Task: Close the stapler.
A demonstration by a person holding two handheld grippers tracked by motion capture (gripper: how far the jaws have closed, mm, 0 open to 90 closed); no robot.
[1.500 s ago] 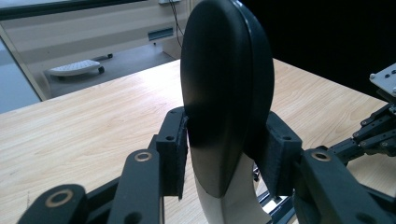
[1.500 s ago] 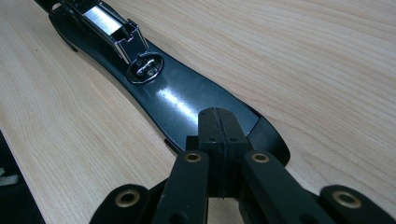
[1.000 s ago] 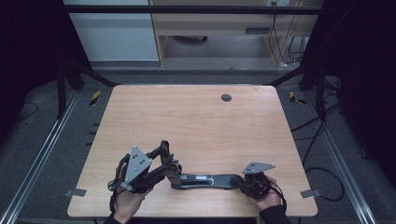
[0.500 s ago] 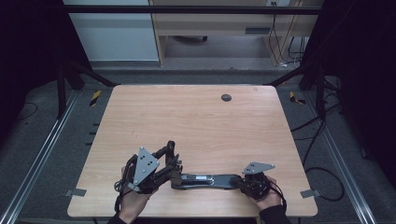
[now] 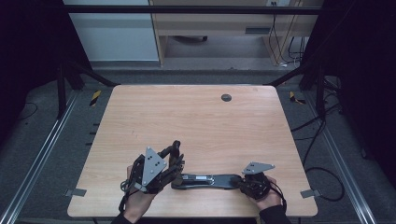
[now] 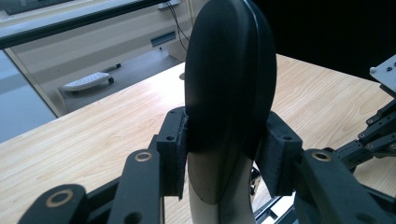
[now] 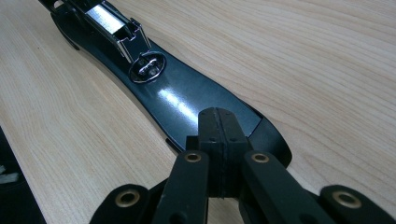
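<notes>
A black stapler lies swung open near the table's front edge. Its base (image 5: 205, 179) is flat on the wood, and its top arm (image 5: 175, 148) stands up at the left end. My left gripper (image 5: 172, 163) is shut on that top arm (image 6: 229, 79), one pad pressed on each side (image 6: 227, 154). My right gripper (image 5: 242, 181) is shut, pads together, its tips (image 7: 219, 135) resting on the right end of the base (image 7: 177, 98). The metal staple channel (image 7: 112, 23) shows farther along the base.
The wooden table (image 5: 196, 121) has a small dark round grommet (image 5: 226, 97) near its far edge. Black frame rails run along both sides. A cabinet and trailing cables stand on the floor beyond the table.
My left gripper has edged a little to the right with the stapler's top arm in it. The right gripper and the base have stayed put.
</notes>
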